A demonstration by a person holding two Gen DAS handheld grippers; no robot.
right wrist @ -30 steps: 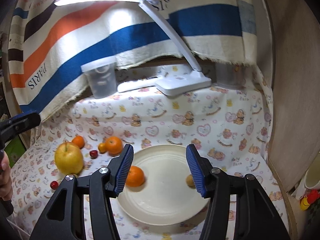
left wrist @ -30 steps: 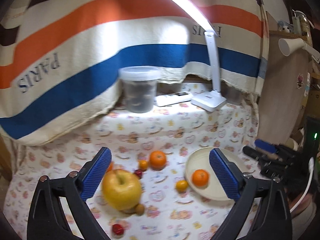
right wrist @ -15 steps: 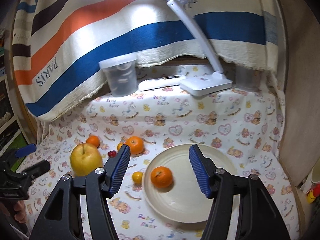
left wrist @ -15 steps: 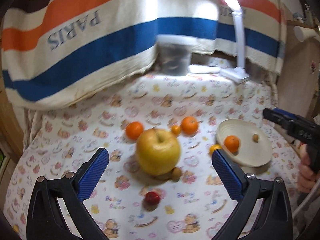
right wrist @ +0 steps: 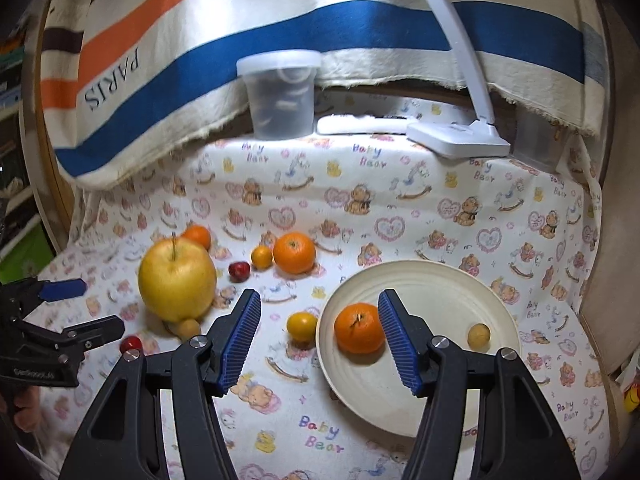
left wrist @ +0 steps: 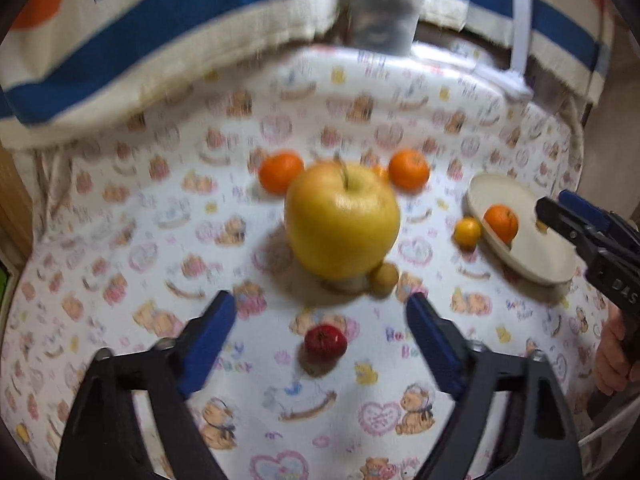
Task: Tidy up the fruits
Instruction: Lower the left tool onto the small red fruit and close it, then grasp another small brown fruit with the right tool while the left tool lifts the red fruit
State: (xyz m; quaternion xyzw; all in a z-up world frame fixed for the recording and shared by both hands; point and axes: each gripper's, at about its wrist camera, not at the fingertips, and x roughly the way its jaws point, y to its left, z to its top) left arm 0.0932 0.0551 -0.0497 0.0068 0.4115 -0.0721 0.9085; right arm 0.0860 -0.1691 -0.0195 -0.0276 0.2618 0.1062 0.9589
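Smooth round apple (left wrist: 342, 220), ribbed plate (right wrist: 440, 280)

Bare bear-print tablecloth (right wrist: 360, 200) lies open across the middle of the right wrist frame. At left, a big yellow apple (right wrist: 177, 280) crowds small orange mandarins (right wrist: 294, 252) and a tiny red fruit (right wrist: 239, 271). A cream round plate (right wrist: 480, 292) fills the lower right.

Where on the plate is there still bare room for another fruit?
The plate is bare along its back and near rim; an orange sits at its left, a small tan fruit at its right. Left of it, around the yellow apple, the cloth is crowded.
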